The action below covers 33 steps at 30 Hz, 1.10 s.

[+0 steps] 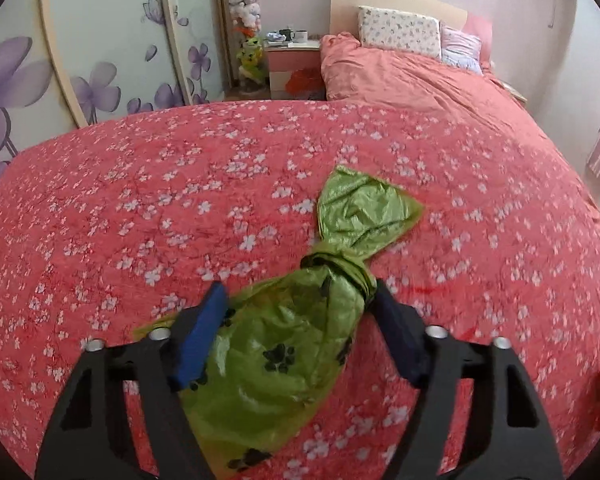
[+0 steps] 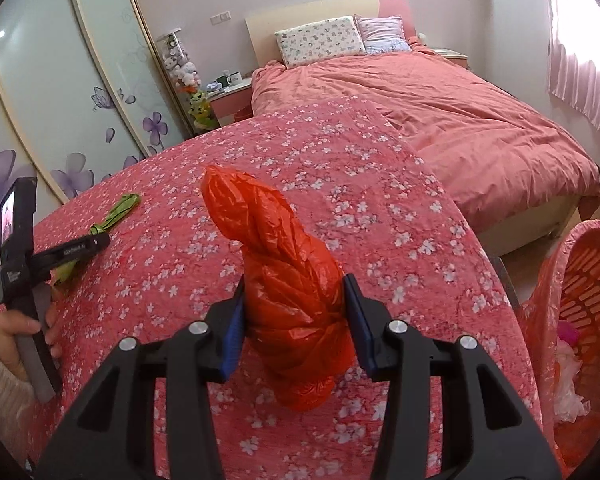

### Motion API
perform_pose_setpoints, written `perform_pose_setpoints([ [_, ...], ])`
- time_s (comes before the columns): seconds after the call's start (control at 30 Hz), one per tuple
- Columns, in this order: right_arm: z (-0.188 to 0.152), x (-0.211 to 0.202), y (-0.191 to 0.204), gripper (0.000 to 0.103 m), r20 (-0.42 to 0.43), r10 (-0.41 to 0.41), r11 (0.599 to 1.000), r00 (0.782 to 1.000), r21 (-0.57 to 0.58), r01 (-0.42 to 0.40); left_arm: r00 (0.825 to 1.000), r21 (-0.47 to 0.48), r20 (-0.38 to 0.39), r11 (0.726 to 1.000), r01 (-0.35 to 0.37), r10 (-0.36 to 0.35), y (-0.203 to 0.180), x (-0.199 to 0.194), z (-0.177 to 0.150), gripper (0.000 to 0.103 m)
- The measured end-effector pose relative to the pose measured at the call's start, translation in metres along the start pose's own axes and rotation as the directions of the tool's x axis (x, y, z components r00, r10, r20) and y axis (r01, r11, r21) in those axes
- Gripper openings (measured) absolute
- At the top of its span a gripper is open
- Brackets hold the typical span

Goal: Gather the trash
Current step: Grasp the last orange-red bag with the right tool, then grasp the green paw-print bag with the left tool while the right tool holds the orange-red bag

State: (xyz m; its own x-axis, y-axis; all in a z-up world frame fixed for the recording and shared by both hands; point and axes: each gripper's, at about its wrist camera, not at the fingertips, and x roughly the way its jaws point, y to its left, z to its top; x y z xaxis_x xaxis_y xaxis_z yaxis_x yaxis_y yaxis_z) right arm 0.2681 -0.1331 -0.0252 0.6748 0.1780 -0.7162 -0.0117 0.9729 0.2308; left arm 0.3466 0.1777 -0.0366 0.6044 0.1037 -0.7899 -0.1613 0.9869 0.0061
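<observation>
A red bedcover printed with small white blossoms fills both views, and both bags of trash are seen against it.

An orange laundry-style basket lined with thin plastic is seen at 3 to 4 o'clock in the right wrist view, tipped toward the camera, with pale crumpled scraps inside.

The green bag is the larger bundle: glossy, crinkled, marked with black paw prints and knotted tight about two thirds along, its loose neck fanned out toward 1 o'clock. It lies at the middle and 6 o'clock of the left wrist view. The left gripper is set about it at a medium width; the blue pad at 9 o'clock is pressed into the bag's side and the pad at 3 o'clock meets the knot, so the bag appears to be gripped.

The red bag is a narrower, twisted, wrinkled roll, standing tilted with its tip toward 11 o'clock at the middle of the right wrist view. It is clamped between both blue pads of the right gripper, whose jaws are held partly closed on it.
</observation>
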Motion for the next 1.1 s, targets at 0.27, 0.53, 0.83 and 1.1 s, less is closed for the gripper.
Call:
perform_pose_setpoints([
  [0.27,-0.003,-0.01,-0.003,0.045,0.01,0.0,1.0,1.0,0.003,0.0,0.995,0.003,0.007,0.995,0.102,-0.102,-0.003,-0.014,-0.004,0.013],
  [0.53,-0.004,-0.051,-0.008,0.045,0.067,-0.018,1.0,0.998,0.009,0.018,0.987,0.059,0.062,0.988,0.143,-0.147,-0.027,-0.062,-0.022,0.013],
  [0.83,-0.011,-0.104,-0.02,0.045,0.137,-0.044,0.999,0.99,0.035,0.04,0.969,0.109,0.094,0.97,0.219,-0.229,-0.056,-0.111,-0.036,0.006],
  [1.1,-0.022,-0.109,-0.032,0.045,0.125,-0.053,0.998,0.991,0.049,0.047,0.982,0.059,0.063,0.983,0.174,-0.178,-0.055,-0.083,-0.03,0.061],
])
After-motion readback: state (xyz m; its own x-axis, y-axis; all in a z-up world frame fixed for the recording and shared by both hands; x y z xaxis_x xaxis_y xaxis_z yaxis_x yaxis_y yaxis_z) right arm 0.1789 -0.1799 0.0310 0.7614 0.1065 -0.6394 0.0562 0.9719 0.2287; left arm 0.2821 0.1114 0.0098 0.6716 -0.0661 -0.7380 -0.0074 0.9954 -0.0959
